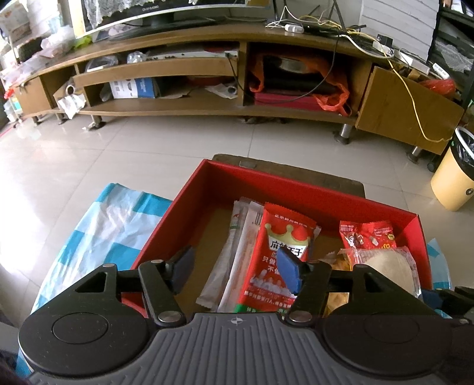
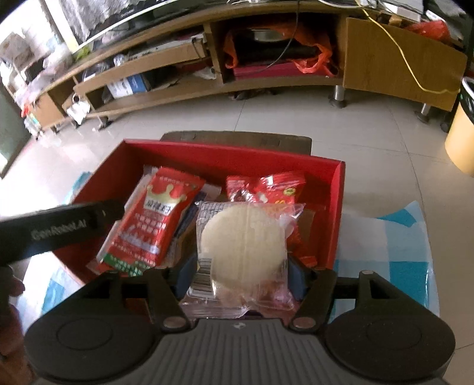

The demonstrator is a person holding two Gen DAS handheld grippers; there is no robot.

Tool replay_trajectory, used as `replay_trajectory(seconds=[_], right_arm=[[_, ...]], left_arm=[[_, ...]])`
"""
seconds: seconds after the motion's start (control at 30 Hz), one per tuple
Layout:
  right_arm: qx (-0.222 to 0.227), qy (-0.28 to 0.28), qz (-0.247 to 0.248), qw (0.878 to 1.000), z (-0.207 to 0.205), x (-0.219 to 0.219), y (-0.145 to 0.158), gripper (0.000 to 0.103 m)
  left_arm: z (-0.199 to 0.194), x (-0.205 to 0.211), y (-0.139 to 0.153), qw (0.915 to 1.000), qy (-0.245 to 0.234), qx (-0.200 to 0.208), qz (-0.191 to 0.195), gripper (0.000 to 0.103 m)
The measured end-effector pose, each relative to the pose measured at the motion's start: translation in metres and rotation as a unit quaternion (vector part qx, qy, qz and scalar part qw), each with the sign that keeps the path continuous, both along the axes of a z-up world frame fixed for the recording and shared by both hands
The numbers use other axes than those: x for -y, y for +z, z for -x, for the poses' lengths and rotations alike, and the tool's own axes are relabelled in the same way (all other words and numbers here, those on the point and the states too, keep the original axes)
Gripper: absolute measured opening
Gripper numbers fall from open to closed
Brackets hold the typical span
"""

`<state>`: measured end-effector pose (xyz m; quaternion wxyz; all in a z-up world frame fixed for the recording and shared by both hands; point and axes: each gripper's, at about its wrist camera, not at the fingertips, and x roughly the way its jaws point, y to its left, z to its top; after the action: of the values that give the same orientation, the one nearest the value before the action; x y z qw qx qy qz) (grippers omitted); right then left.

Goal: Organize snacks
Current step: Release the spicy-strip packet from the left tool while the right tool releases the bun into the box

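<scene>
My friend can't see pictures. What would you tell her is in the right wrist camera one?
The right gripper holds a clear-wrapped round white cake between its fingers, above a red box of snacks. Inside lie a red crown packet and a smaller red packet; the box sits on a blue-and-white cloth.

Floor [image 1: 124, 154]: pale glossy tiles, bright glare at left. Long wooden TV stand [image 1: 207, 106] along far wall, on metal legs [image 1: 343, 133]. Open shelves cluttered: boxes, papers, orange plastic bag [image 1: 328, 94] over dark items in the middle bay. Right end has a closed door panel [image 1: 406, 109]. TV base [image 1: 160, 20] on top, lace cover [image 1: 100, 11] hanging over the screen. Tangle of cables and power strips [image 1: 382, 47] on top at right; yellow cable [image 1: 414, 109] droops down the door. Yellow bin [image 1: 453, 174] with liner stands on floor at far right.
</scene>
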<state>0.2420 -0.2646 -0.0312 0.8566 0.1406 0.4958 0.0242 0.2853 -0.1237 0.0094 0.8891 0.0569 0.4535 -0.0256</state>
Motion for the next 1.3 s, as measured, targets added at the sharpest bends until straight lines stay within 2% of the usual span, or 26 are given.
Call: replay_trajectory(seconds=[0.47, 0.73, 0.83, 1.03, 1.13, 1.3], right_arm=[[0.026, -0.008, -0.002, 1.000, 0.009, 0.002, 0.018, 0.067], [0.043, -0.013, -0.053, 0.998, 0.018, 0.008, 0.030, 0.067], [0.046, -0.016, -0.051, 0.997, 0.019, 0.009, 0.032, 0.067], [0.035, -0.009, -0.046, 0.998, 0.019, 0.009, 0.026, 0.068], [0.026, -0.012, -0.055, 0.998, 0.018, 0.013, 0.020, 0.074], [0.024, -0.022, -0.053, 0.998, 0.016, 0.017, 0.019, 0.074]], left_arm=[[0.026, -0.007, 0.017, 0.9999, -0.009, 0.010, -0.001, 0.076], [0.039, -0.017, 0.025, 0.9999, -0.004, 0.014, 0.001, 0.078], [0.042, -0.021, 0.025, 0.9999, -0.001, 0.013, 0.001, 0.078], [0.046, -0.022, 0.025, 0.9999, -0.002, 0.011, 0.003, 0.079], [0.046, -0.020, 0.025, 0.9999, -0.006, 0.011, 0.004, 0.080], [0.047, -0.018, 0.023, 0.9999, -0.011, 0.008, 0.003, 0.080]])
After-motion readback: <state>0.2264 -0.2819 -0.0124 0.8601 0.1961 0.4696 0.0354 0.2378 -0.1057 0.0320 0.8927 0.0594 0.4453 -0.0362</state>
